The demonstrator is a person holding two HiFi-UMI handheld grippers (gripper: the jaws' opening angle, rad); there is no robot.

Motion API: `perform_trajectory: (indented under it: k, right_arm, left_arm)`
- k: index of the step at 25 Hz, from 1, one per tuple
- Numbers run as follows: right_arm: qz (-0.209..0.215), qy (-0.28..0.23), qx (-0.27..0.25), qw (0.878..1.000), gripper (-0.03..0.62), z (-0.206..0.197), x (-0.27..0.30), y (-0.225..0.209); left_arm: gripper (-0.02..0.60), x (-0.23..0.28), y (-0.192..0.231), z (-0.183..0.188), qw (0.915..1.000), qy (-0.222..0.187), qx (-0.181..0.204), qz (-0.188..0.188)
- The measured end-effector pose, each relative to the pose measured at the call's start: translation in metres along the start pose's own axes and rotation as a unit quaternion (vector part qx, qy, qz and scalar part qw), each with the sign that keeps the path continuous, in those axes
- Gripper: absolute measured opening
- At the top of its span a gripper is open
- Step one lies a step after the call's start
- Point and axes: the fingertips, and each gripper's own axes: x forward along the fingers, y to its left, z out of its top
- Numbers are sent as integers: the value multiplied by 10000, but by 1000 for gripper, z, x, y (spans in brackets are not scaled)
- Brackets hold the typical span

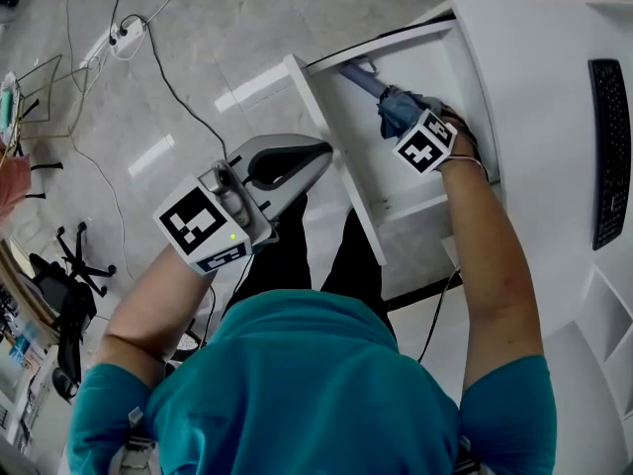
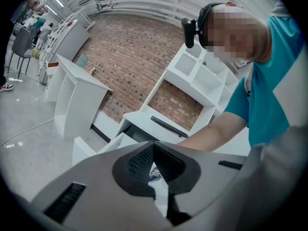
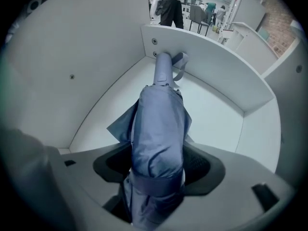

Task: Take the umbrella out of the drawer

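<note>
One folded umbrella (image 3: 159, 124) lies in open drawer (image 3: 216, 105), between wide-apart jaws of right gripper (image 3: 159, 165), not yet pinched. Likely light; slippery soft fabric over stiff shaft, so grip strapped middle. Left gripper (image 2: 154, 148) closed, empty.

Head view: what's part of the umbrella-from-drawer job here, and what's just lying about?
Job:
- umbrella, lying folded in the open drawer
- right gripper, jaws apart around the umbrella
- left gripper, shut and empty, outside the drawer

Lying about:
- keyboard on the desk
- cables on the floor
- office chair
</note>
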Motion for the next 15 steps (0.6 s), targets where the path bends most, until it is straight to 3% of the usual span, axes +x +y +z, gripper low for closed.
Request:
perform_trajectory:
  k: [8,15]
  right_arm:
    - [-75,0,11,10000,263,1,-5,0]
    - [-82,-456,20,9989,251,18,-30,15]
  left_arm:
    - [5,-11,-12,-1,10000,-44,40,28]
    - [6,-27,-17,15,9997,-143,114,144]
